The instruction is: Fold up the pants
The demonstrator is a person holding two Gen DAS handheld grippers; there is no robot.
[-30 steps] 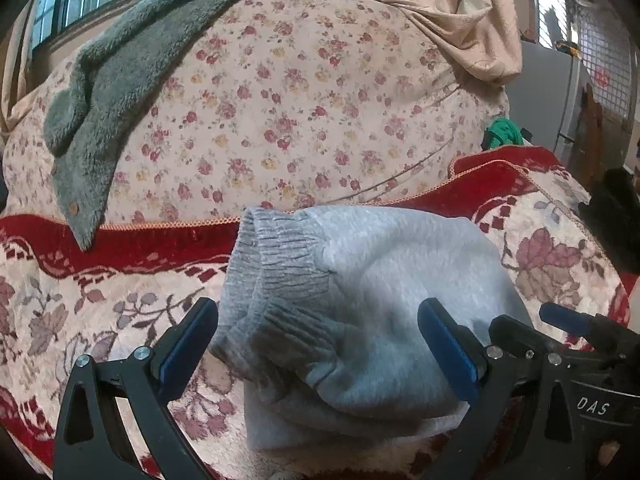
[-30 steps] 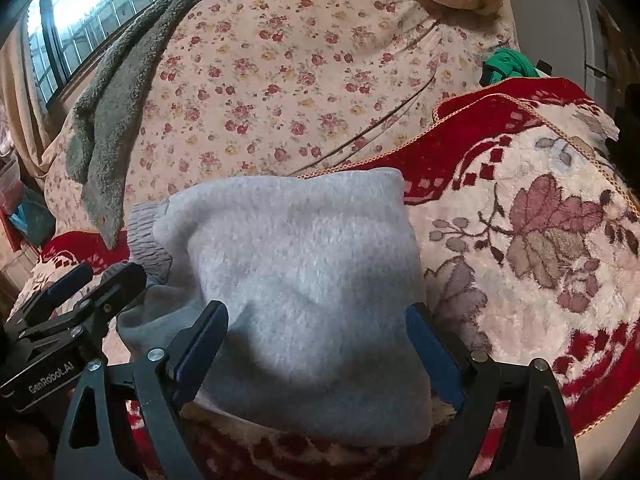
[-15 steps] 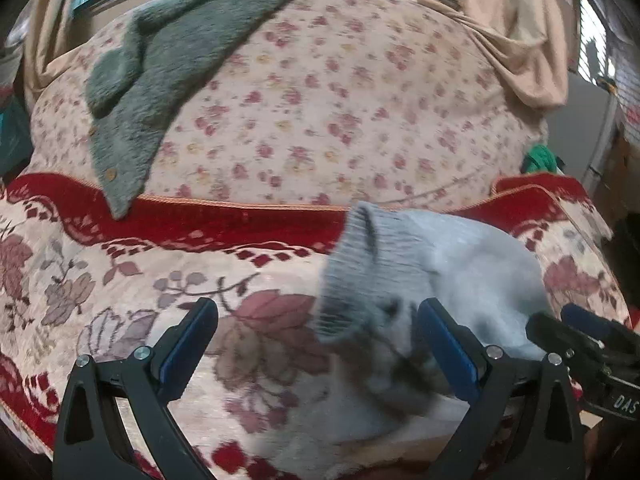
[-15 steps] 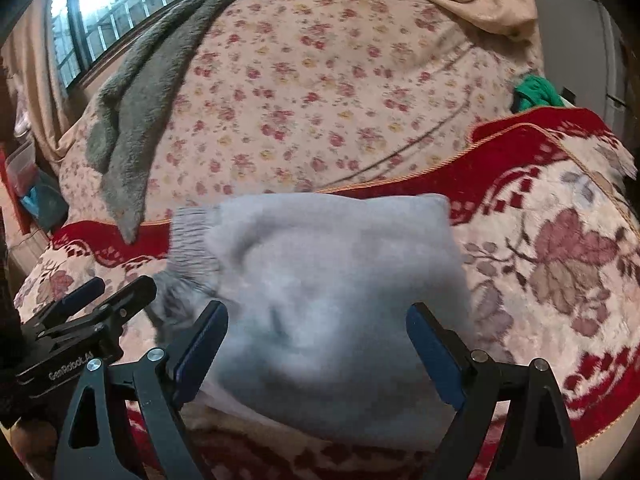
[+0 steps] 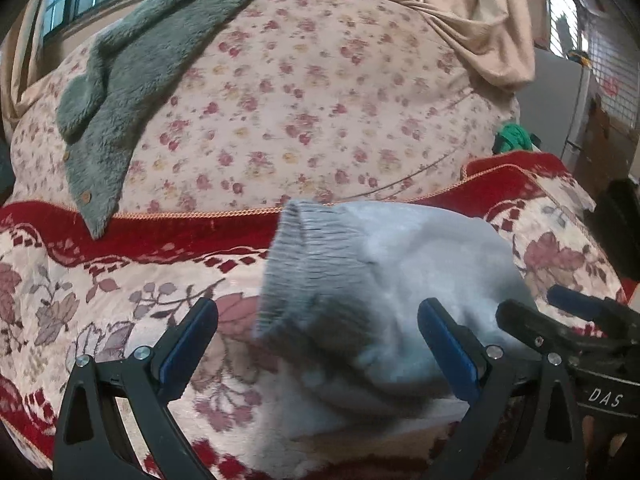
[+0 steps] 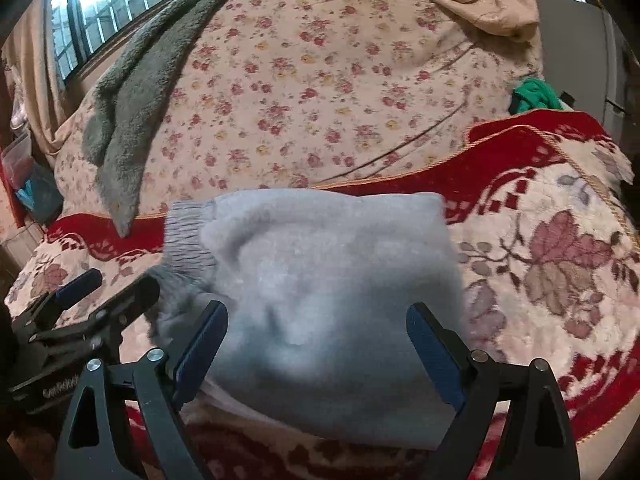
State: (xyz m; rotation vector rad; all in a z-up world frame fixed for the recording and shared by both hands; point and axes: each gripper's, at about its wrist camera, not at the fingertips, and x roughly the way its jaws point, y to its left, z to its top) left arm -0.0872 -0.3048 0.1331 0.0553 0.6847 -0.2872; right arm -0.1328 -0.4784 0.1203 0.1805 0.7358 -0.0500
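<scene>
The grey fleece pants (image 5: 400, 280) lie folded into a thick bundle on a red and cream floral blanket (image 5: 100, 300), ribbed cuff (image 5: 312, 252) pointing left. They also show in the right wrist view (image 6: 328, 280). My left gripper (image 5: 318, 348) is open, its fingers standing either side of the bundle's left end, empty. My right gripper (image 6: 316, 340) is open over the bundle's near edge, empty. The left gripper also shows in the right wrist view (image 6: 80, 312) at lower left.
A big mound under a pink flowered sheet (image 5: 300, 120) rises behind the pants. A grey fluffy garment (image 5: 132, 92) hangs over its left side. A beige cloth (image 5: 488, 32) drapes at upper right. A green item (image 5: 514, 138) lies beside a grey cabinet (image 6: 576, 52).
My left gripper swung left away from the bundle, then came back right over its cuff end. The right gripper drew back slightly. Both stayed open.
</scene>
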